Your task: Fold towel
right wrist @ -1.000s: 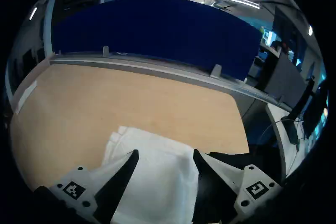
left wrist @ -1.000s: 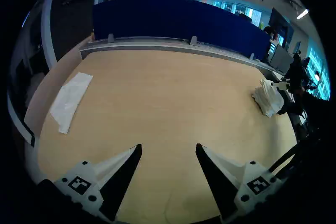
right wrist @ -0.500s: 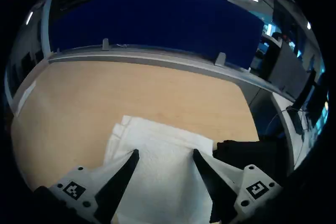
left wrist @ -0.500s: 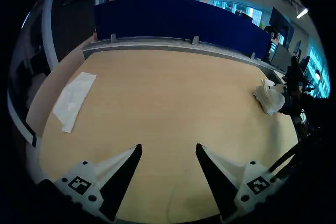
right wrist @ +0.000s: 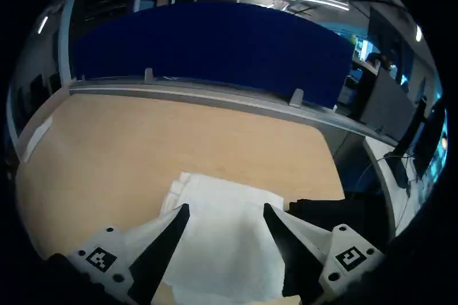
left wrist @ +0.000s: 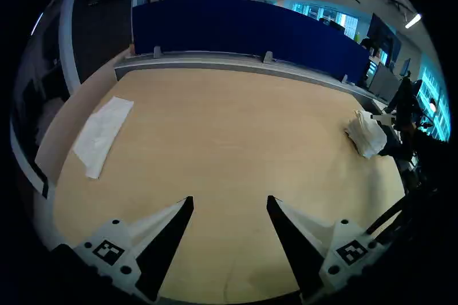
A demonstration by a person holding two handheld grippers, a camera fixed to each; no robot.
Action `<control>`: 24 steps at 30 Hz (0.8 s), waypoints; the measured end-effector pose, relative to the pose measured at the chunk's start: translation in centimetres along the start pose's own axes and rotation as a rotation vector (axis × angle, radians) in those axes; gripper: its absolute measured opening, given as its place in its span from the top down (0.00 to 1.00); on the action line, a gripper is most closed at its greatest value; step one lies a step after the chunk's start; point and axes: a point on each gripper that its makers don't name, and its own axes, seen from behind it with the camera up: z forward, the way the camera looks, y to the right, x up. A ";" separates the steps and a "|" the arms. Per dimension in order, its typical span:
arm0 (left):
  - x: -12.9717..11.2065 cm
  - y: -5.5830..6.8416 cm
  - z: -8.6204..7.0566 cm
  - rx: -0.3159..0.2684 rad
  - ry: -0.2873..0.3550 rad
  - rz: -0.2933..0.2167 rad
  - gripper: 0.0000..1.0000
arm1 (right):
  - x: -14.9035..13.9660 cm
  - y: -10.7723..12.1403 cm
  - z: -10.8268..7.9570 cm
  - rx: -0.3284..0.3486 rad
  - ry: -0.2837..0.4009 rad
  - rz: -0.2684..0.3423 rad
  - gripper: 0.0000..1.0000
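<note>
The towel [right wrist: 229, 236], a white folded stack, lies on the right end of the wide pale wooden table [right wrist: 143, 145], directly under and between the fingers of the right gripper [right wrist: 224, 210]. A dark blue divider [left wrist: 240, 30] stands along the table's far side. A long flat white cloth [left wrist: 103, 133] lies near the table's left edge, well apart from the towel [left wrist: 366, 133]. A black shape [right wrist: 332, 210], too dark to make out, sits just beside the towel's right side.

Compared with half a second ago, the right gripper view shows the towel smaller and lower. Its far edge is closer to the fingertips, and its near edge has come into sight at the bottom with a bare patch of wood below it. In the left gripper view the towel looks more bunched than before. The flat cloth has not moved.

From the left gripper view the towel runs lengthwise along the table's right edge, near end to far end. From the right gripper view its far edge lies across the line of the fingers, sloping slightly down to the right.

The right gripper's fingers are spread apart over the towel and do not pinch it. The left gripper [left wrist: 229, 205] is also spread wide above bare wood, holding nothing.
</note>
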 end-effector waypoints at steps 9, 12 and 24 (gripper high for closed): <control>-0.2 0.2 0.1 -0.011 0.003 0.008 0.05 | -2.6 -0.6 -1.6 -0.004 -0.024 0.003 0.00; -0.3 0.0 0.1 -0.009 0.001 0.003 0.05 | -3.7 -0.8 -1.8 -0.004 -0.037 0.008 0.00; -0.5 -0.1 0.0 -0.005 0.003 0.006 0.05 | -7.9 -1.1 -0.5 -0.007 -0.115 -0.005 0.00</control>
